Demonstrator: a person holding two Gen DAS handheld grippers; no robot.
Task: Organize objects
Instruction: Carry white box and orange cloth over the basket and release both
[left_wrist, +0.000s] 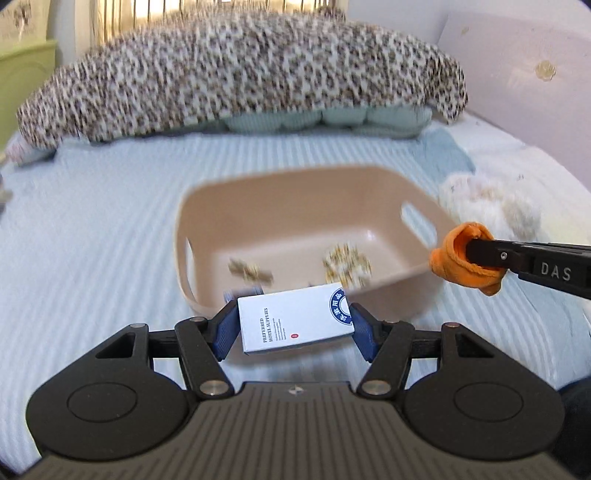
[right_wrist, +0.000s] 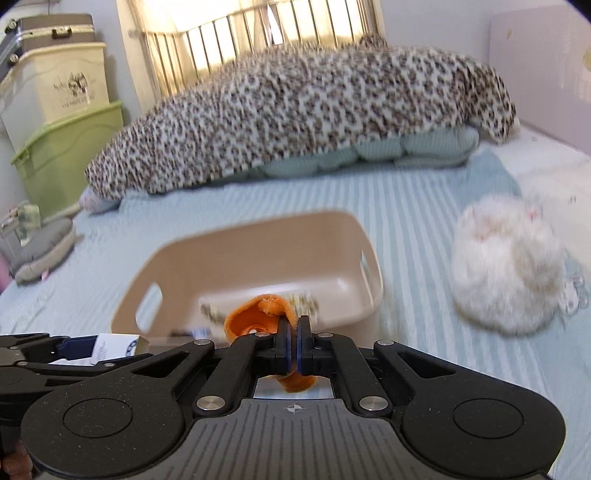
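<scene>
The left claw (left_wrist: 295, 326) is clamped on a white box (left_wrist: 293, 317), held just before the near rim of the beige bin (left_wrist: 295, 192) on the bed (left_wrist: 92, 229). The right claw (right_wrist: 294, 334) pinches an orange cloth (right_wrist: 255, 317) beside that rim

Bed (right_wrist: 406, 206) in pale blue ribbed cover. Leopard-print blanket (right_wrist: 295, 110) heaped along its far edge. Barred window (right_wrist: 258, 33) behind, bright daylight through. Stacked storage bins (right_wrist: 62, 122) off left edge. Pale pink panel (right_wrist: 535, 66) at right.
</scene>
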